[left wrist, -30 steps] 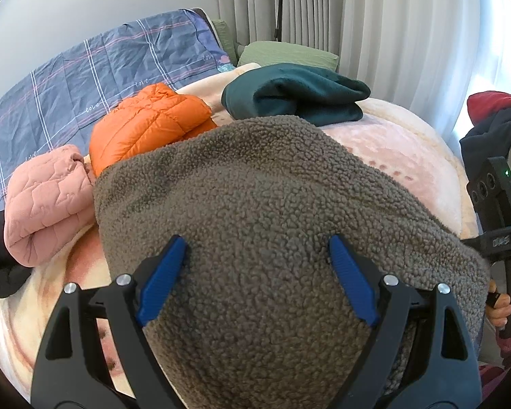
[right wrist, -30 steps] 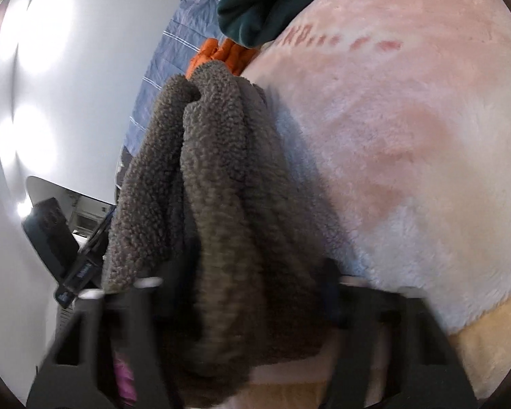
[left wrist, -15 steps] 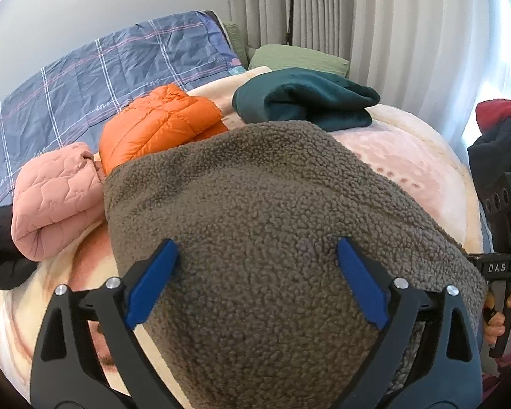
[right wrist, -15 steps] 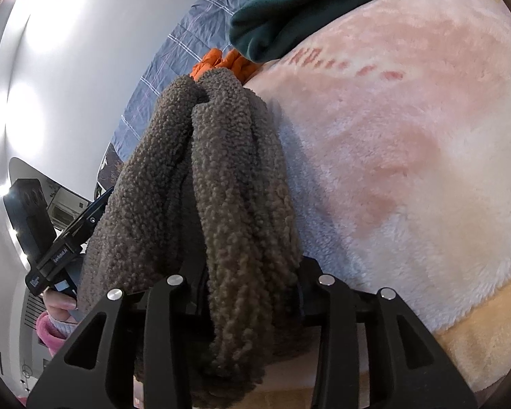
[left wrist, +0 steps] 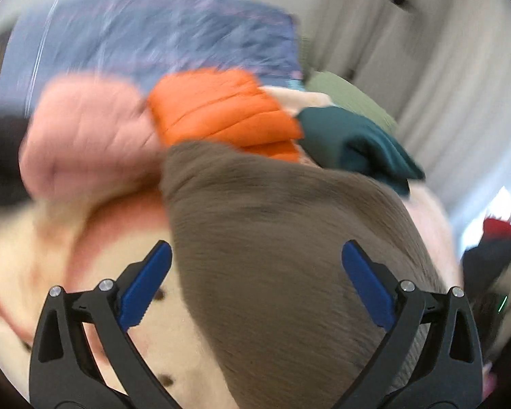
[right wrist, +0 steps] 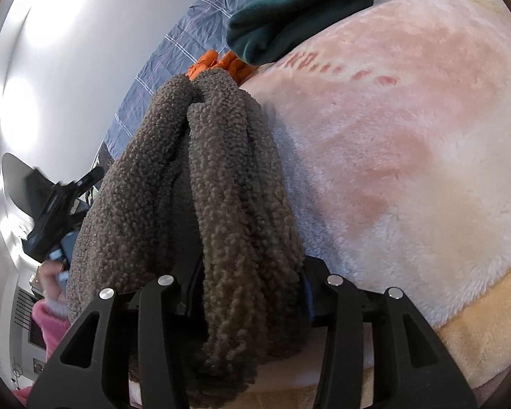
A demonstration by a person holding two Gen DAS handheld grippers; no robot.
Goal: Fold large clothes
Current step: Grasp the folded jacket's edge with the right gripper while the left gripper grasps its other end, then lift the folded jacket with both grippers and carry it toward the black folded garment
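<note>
Left tongs (left wrist: 255,286) are opening, already spread wide, w/ the brown fleece (left wrist: 289,255) lying between the blue pads (left wrist: 146,286) but not pinched; this view is motion-blurred. Right tongs (right wrist: 252,293) are opening too, yet the fleece's bunched folds (right wrist: 221,187) are filling the gap and the pads are pressing on them at both sides. Fleece is lying on the bed's pink blanket (right wrist: 408,153), near its front edge, one end hanging over that edge at the right tongs. Toward the bed's back: pink jacket (left wrist: 85,136), orange jacket (left wrist: 221,112) just behind the fleece, green top (left wrist: 351,143) beside it, all in front of a blue plaid sheet (left wrist: 153,41). A hand (right wrist: 52,279) in a pink sleeve (right wrist: 47,323) is gripping the left tool.
</note>
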